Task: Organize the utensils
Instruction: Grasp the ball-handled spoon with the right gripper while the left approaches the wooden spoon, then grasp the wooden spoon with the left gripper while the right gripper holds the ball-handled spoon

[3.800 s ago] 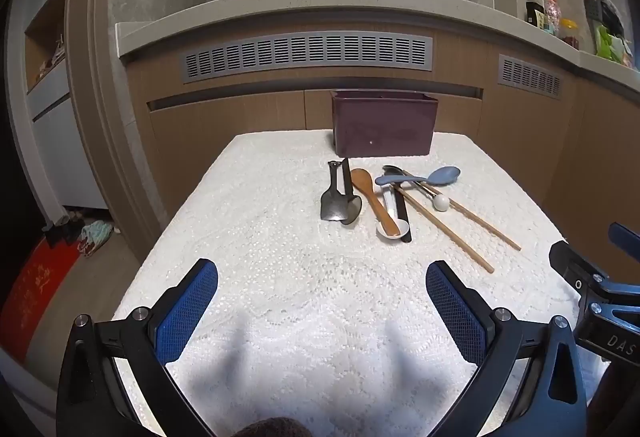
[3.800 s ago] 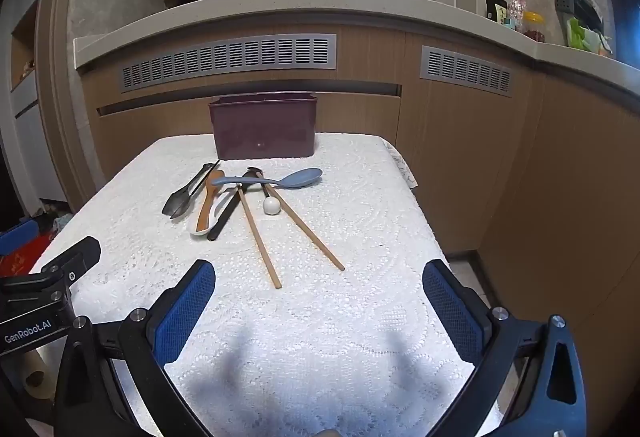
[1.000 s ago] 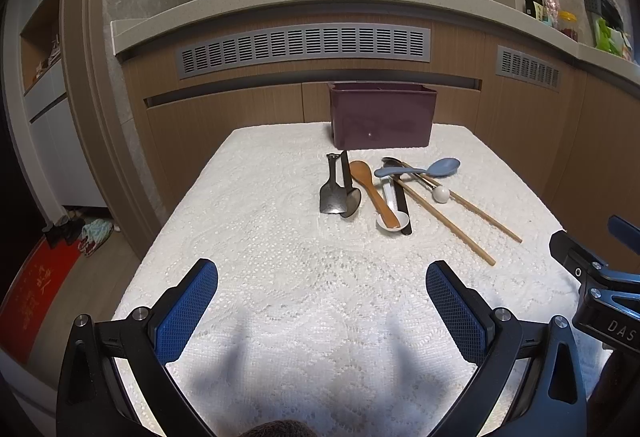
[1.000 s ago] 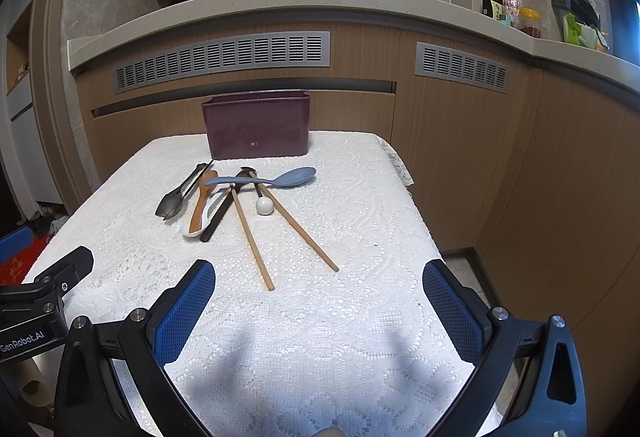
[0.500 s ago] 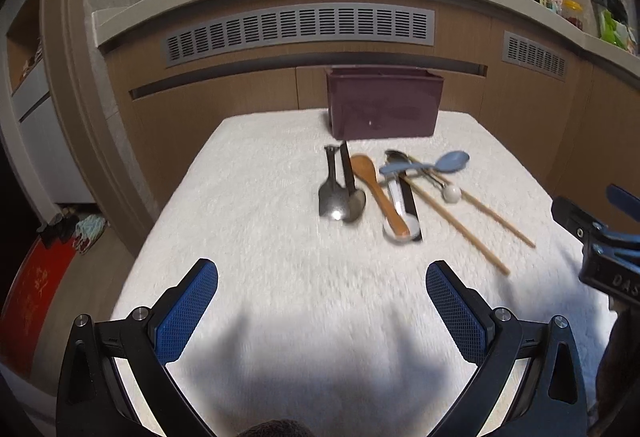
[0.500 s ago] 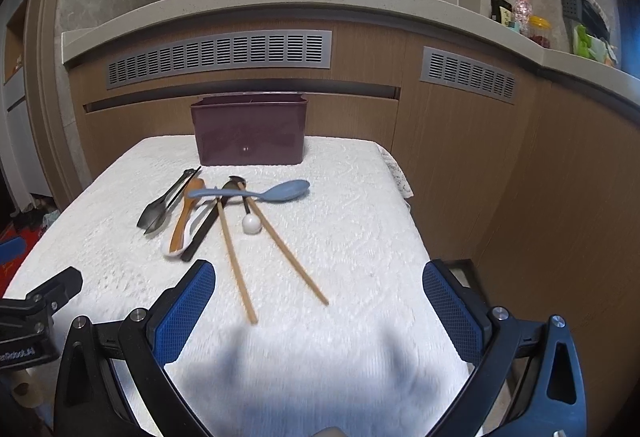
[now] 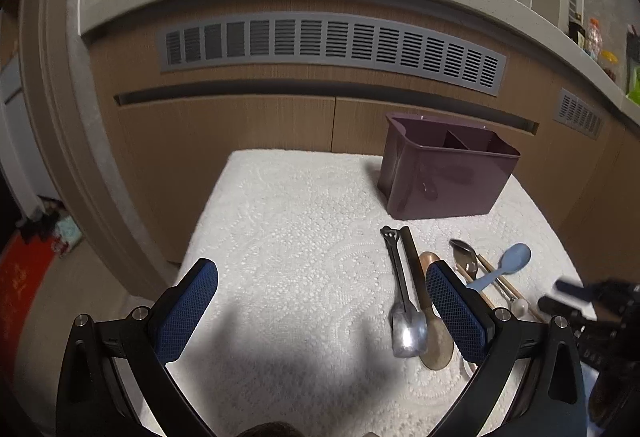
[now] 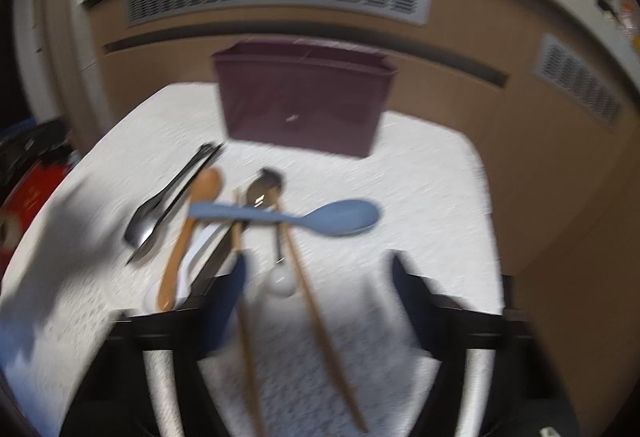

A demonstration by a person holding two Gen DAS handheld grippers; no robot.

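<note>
The left claw (image 7: 322, 309) stands wide open over bare white cloth (image 7: 304, 237), holding nothing; open room lies ahead and to its left up to the table's far edge. The utensils (image 7: 408, 301) lie just by its right finger, the purple bin (image 7: 444, 173) ahead-right. The right claw (image 8: 318, 291), blurred, is closing over the chopsticks (image 8: 308, 301), its pads not yet on them; the blue spoon (image 8: 340, 217) lies just ahead. Wood cabinets (image 7: 240, 125) rise behind the table.

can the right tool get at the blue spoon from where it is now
Probably yes. The blue spoon lies on top of the pile, just ahead of the right tool, with nothing over it. The tool's jaws are closing, with both chopsticks running between them, so they may get caught first.
</note>
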